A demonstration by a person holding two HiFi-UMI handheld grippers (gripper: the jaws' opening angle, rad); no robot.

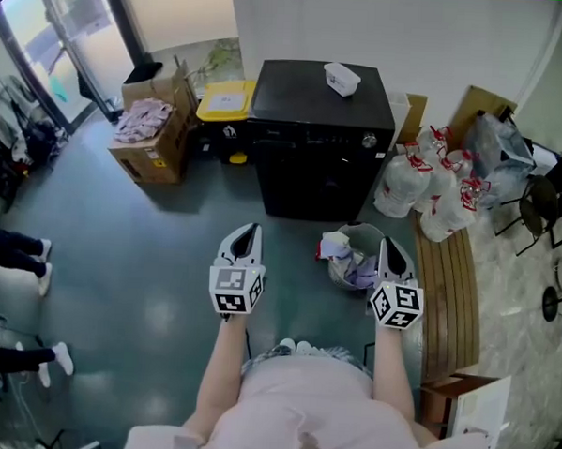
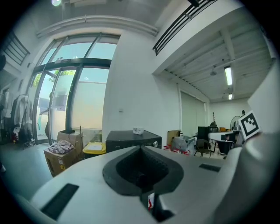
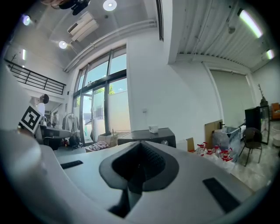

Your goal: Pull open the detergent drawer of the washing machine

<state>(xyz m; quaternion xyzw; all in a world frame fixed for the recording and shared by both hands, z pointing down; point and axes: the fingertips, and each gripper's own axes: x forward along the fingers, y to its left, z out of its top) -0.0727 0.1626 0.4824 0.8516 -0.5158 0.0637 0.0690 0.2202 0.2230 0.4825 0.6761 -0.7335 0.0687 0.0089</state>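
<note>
Status: both grippers clenched and empty. Left gripper (image 1: pixel 250 230) and right gripper (image 1: pixel 391 243) are held out level in front of the person, side by side but apart, both aimed at the washing machine (image 1: pixel 323 141). In the left gripper view the jaws meet tip to tip with nothing between them; same in the right gripper view. Neither touches the machine, and open teal floor (image 1: pixel 166 260) lies between them and its front. The machine is black, stands against the white back wall, and has a control strip along the top of its front face with a round knob (image 1: pixel 368 139) at the right end. The front is too dark to pick out the detergent drawer; the face reads flush from above. A small white container (image 1: pixel 341 77) sits on the machine's top, toward the right. Just left of the machine is a yellow-lidded bin (image 1: pixel 225 101), then a cardboard box (image 1: pixel 154 137) with pinkish cloth piled in it. To the right is a cluster of clear plastic bags (image 1: pixel 433 185) with red markings, beside a wooden bench (image 1: pixel 451 293). A grey basket (image 1: pixel 357 240) with clothes in it stands on the floor just beside the right gripper, between it and the machine's right corner. Legs of other people (image 1: pixel 17 247) show at the left edge.
</note>
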